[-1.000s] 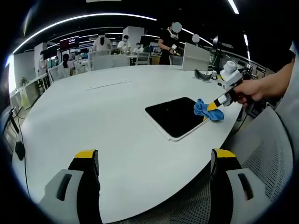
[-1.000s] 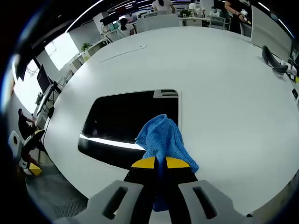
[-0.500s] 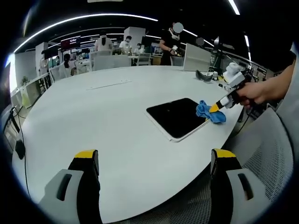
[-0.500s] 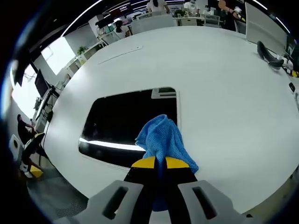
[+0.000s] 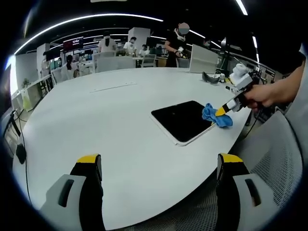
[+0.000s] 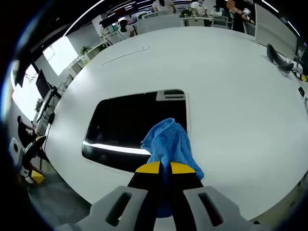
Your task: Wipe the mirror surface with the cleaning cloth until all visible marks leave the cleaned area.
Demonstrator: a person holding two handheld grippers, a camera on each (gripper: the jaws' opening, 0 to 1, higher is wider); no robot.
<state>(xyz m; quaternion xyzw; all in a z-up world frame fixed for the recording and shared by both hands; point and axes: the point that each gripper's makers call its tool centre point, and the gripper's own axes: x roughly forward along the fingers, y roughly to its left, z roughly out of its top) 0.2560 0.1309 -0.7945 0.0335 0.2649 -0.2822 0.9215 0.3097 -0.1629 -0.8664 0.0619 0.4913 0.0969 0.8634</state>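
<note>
My right tool [image 6: 162, 168] is clamped on the blue cleaning cloth [image 6: 168, 142], jaws pressed together with the fabric bunched between them. The cloth rests at one corner of the mirror [image 6: 130, 130], which lies flat on the white worktop [image 6: 231, 96] near its edge. My left tool [image 5: 159, 166] holds nothing — jaws wide apart, hanging back over the worktop, well away from the mirror.

I judge the wipe far from finished: the cloth covers only that corner, and most of the dark glass lies beyond it. I can't make out any marks on it.

The right gripper view shows a bright streak of reflected light across the mirror; the left gripper view shows the mirror [image 5: 183, 120] whole, the cloth [image 5: 214, 114], and my hand [image 5: 262, 94] on the right tool [image 5: 222, 110].
</note>
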